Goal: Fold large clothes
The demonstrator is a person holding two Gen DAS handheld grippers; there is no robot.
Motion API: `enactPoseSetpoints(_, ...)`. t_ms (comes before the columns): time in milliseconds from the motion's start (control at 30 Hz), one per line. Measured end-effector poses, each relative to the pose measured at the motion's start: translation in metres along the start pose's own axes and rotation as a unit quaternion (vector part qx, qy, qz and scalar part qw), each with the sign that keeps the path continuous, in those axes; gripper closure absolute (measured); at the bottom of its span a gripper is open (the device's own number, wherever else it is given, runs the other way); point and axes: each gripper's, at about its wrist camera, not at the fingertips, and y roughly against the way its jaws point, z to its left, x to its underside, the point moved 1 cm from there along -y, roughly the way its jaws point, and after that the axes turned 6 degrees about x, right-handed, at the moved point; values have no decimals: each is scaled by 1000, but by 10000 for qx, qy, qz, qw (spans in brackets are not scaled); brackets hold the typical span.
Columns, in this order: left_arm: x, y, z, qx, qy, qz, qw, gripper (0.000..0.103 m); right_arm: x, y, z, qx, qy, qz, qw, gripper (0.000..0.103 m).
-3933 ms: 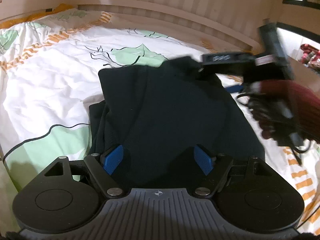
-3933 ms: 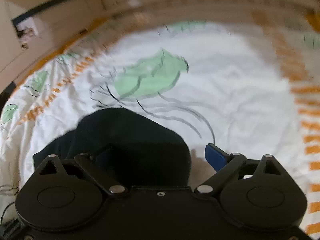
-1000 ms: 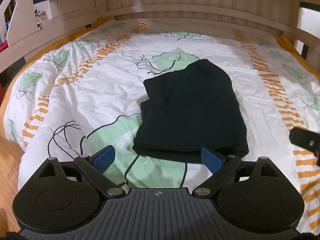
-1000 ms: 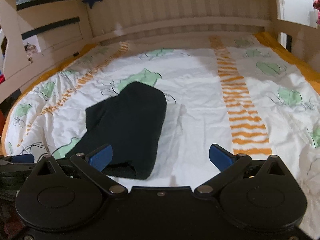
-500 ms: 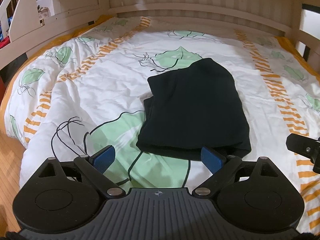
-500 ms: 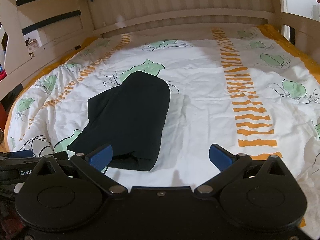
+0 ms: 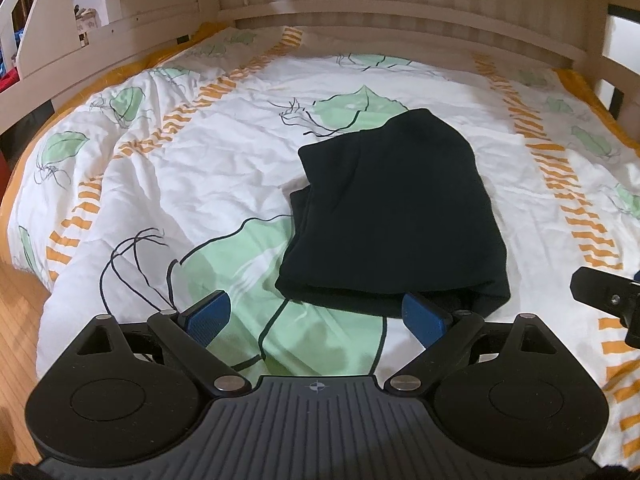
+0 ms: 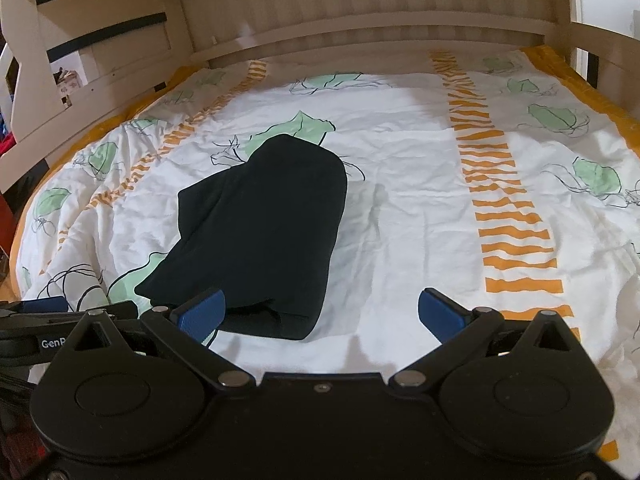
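Folded black garment point(image 7: 394, 216) lying flat in the middle of the leaf-print bed cover point(image 7: 192, 168), maybe a sweater, left gripper point(image 7: 316, 316) spread wide and empty, right gripper point(image 8: 320, 314) spread wide too, both near its front edge

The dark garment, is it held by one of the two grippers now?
No, the dark garment lies folded on the bed cover, and both grippers are open and apart from it.
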Motion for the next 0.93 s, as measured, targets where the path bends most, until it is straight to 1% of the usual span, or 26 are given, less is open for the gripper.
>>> enactPoseSetpoints(933, -5, -15, 6, 19, 8, 158, 9999, 9, -4, -19, 4, -109, 69, 201, 9997, 1)
